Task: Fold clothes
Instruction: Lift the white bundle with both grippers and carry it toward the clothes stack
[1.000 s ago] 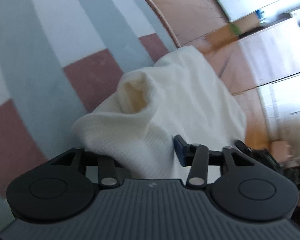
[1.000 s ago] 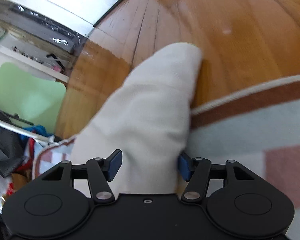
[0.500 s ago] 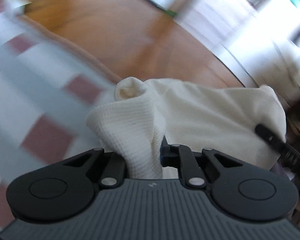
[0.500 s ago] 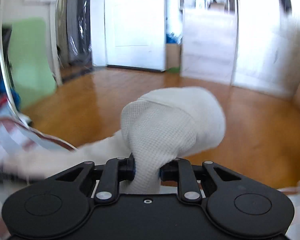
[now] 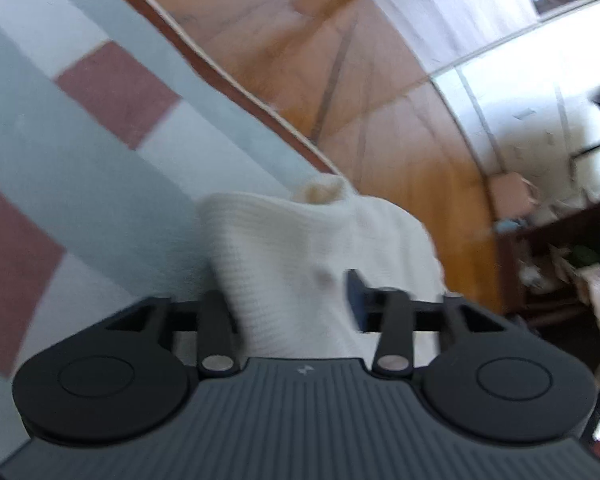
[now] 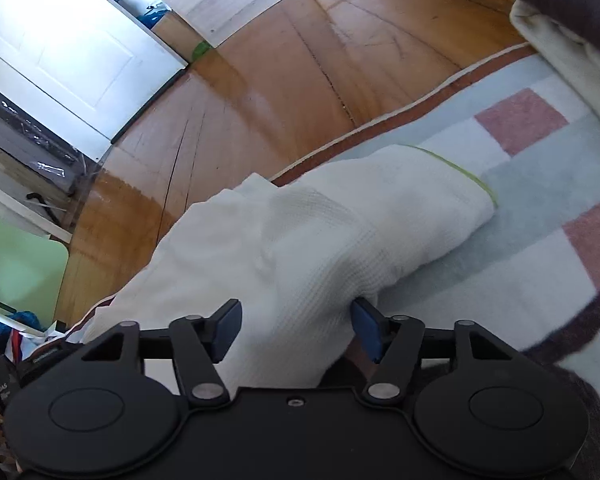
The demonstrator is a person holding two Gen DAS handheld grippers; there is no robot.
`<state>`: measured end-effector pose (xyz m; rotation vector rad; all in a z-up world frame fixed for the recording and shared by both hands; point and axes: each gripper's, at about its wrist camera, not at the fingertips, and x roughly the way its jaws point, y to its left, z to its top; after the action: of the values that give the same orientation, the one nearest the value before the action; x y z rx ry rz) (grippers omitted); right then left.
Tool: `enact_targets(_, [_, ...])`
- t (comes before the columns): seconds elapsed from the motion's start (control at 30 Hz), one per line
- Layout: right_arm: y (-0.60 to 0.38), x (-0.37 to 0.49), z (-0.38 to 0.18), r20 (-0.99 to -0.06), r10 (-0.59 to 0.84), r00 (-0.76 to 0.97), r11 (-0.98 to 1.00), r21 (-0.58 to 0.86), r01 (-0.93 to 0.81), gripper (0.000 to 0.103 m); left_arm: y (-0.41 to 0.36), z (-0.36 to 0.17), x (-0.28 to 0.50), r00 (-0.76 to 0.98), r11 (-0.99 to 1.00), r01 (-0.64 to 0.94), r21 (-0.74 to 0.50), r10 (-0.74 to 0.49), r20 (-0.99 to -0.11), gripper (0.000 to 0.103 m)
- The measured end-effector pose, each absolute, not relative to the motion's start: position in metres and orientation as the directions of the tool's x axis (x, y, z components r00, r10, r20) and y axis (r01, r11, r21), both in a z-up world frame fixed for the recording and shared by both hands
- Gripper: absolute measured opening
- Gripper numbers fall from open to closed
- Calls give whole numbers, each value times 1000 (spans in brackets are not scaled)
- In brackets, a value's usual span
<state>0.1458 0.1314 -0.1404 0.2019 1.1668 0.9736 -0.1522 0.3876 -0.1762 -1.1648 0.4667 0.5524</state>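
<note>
Opening, left tongs point(image 5: 292, 300): jaws parting around my white garment point(image 5: 320, 248), contact seemingly gone.
Right tongs point(image 6: 296, 324): parting, garment between.
Rug point(image 6: 540, 240): garment near its edge.

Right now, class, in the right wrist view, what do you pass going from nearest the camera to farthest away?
right gripper, jaws opening with cloth between them → white waffle-knit garment → checked rug → wooden floor → white door.
</note>
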Motion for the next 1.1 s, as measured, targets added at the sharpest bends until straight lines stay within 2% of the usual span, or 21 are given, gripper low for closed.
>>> enact_targets(0.1, [144, 152, -159, -675, 736, 44, 606, 629, -487, 73, 383, -177, -145, 793, 336, -605, -722, 172, -584, 60])
enact_targets(0.17, [152, 154, -166, -642, 765, 55, 587, 660, -469, 76, 382, -173, -133, 784, 401, -609, -684, 178, -594, 57])
enact_targets(0.2, [154, 150, -168, -623, 781, 42, 566, 680, -466, 72, 381, -169, -123, 759, 469, -625, -624, 179, -626, 40])
enact_targets(0.23, [158, 153, -168, -603, 797, 33, 549, 701, -455, 47, 378, -162, -110, 709, 546, -653, -524, 199, -676, 21])
enact_targets(0.27, [161, 155, -167, -593, 805, 30, 541, 712, -447, 34, 374, -156, -103, 680, 585, -665, -464, 219, -699, 20])
enact_targets(0.3, [162, 154, -163, -590, 807, 34, 538, 710, -456, 33, 371, -151, -99, 669, 603, -669, -435, 232, -706, 15])
enact_targets(0.4, [167, 143, -142, -595, 799, 85, 535, 640, -552, 29, 353, -131, -104, 665, 627, -677, -386, 297, -685, 13])
enact_targets(0.53, [153, 117, -101, -560, 819, 127, 475, 538, -697, 28, 316, -95, -111, 666, 713, -653, -255, 380, -642, 13])
enact_targets(0.63, [142, 104, -71, -524, 840, 139, 427, 481, -766, 28, 293, -68, -108, 694, 778, -599, -188, 387, -607, 13])
enact_targets(0.77, [120, 109, -29, -466, 870, 158, 400, 482, -780, 28, 279, -39, -93, 748, 804, -554, -214, 369, -552, 13])
enact_targets(0.9, [83, 122, -1, -423, 888, 182, 391, 484, -783, 28, 254, -16, -88, 774, 837, -519, -173, 375, -510, 13])
enact_targets(1.1, [24, 147, 6, -420, 881, 217, 423, 492, -761, 27, 224, 5, -45, 778, 864, -484, -137, 353, -520, 13])
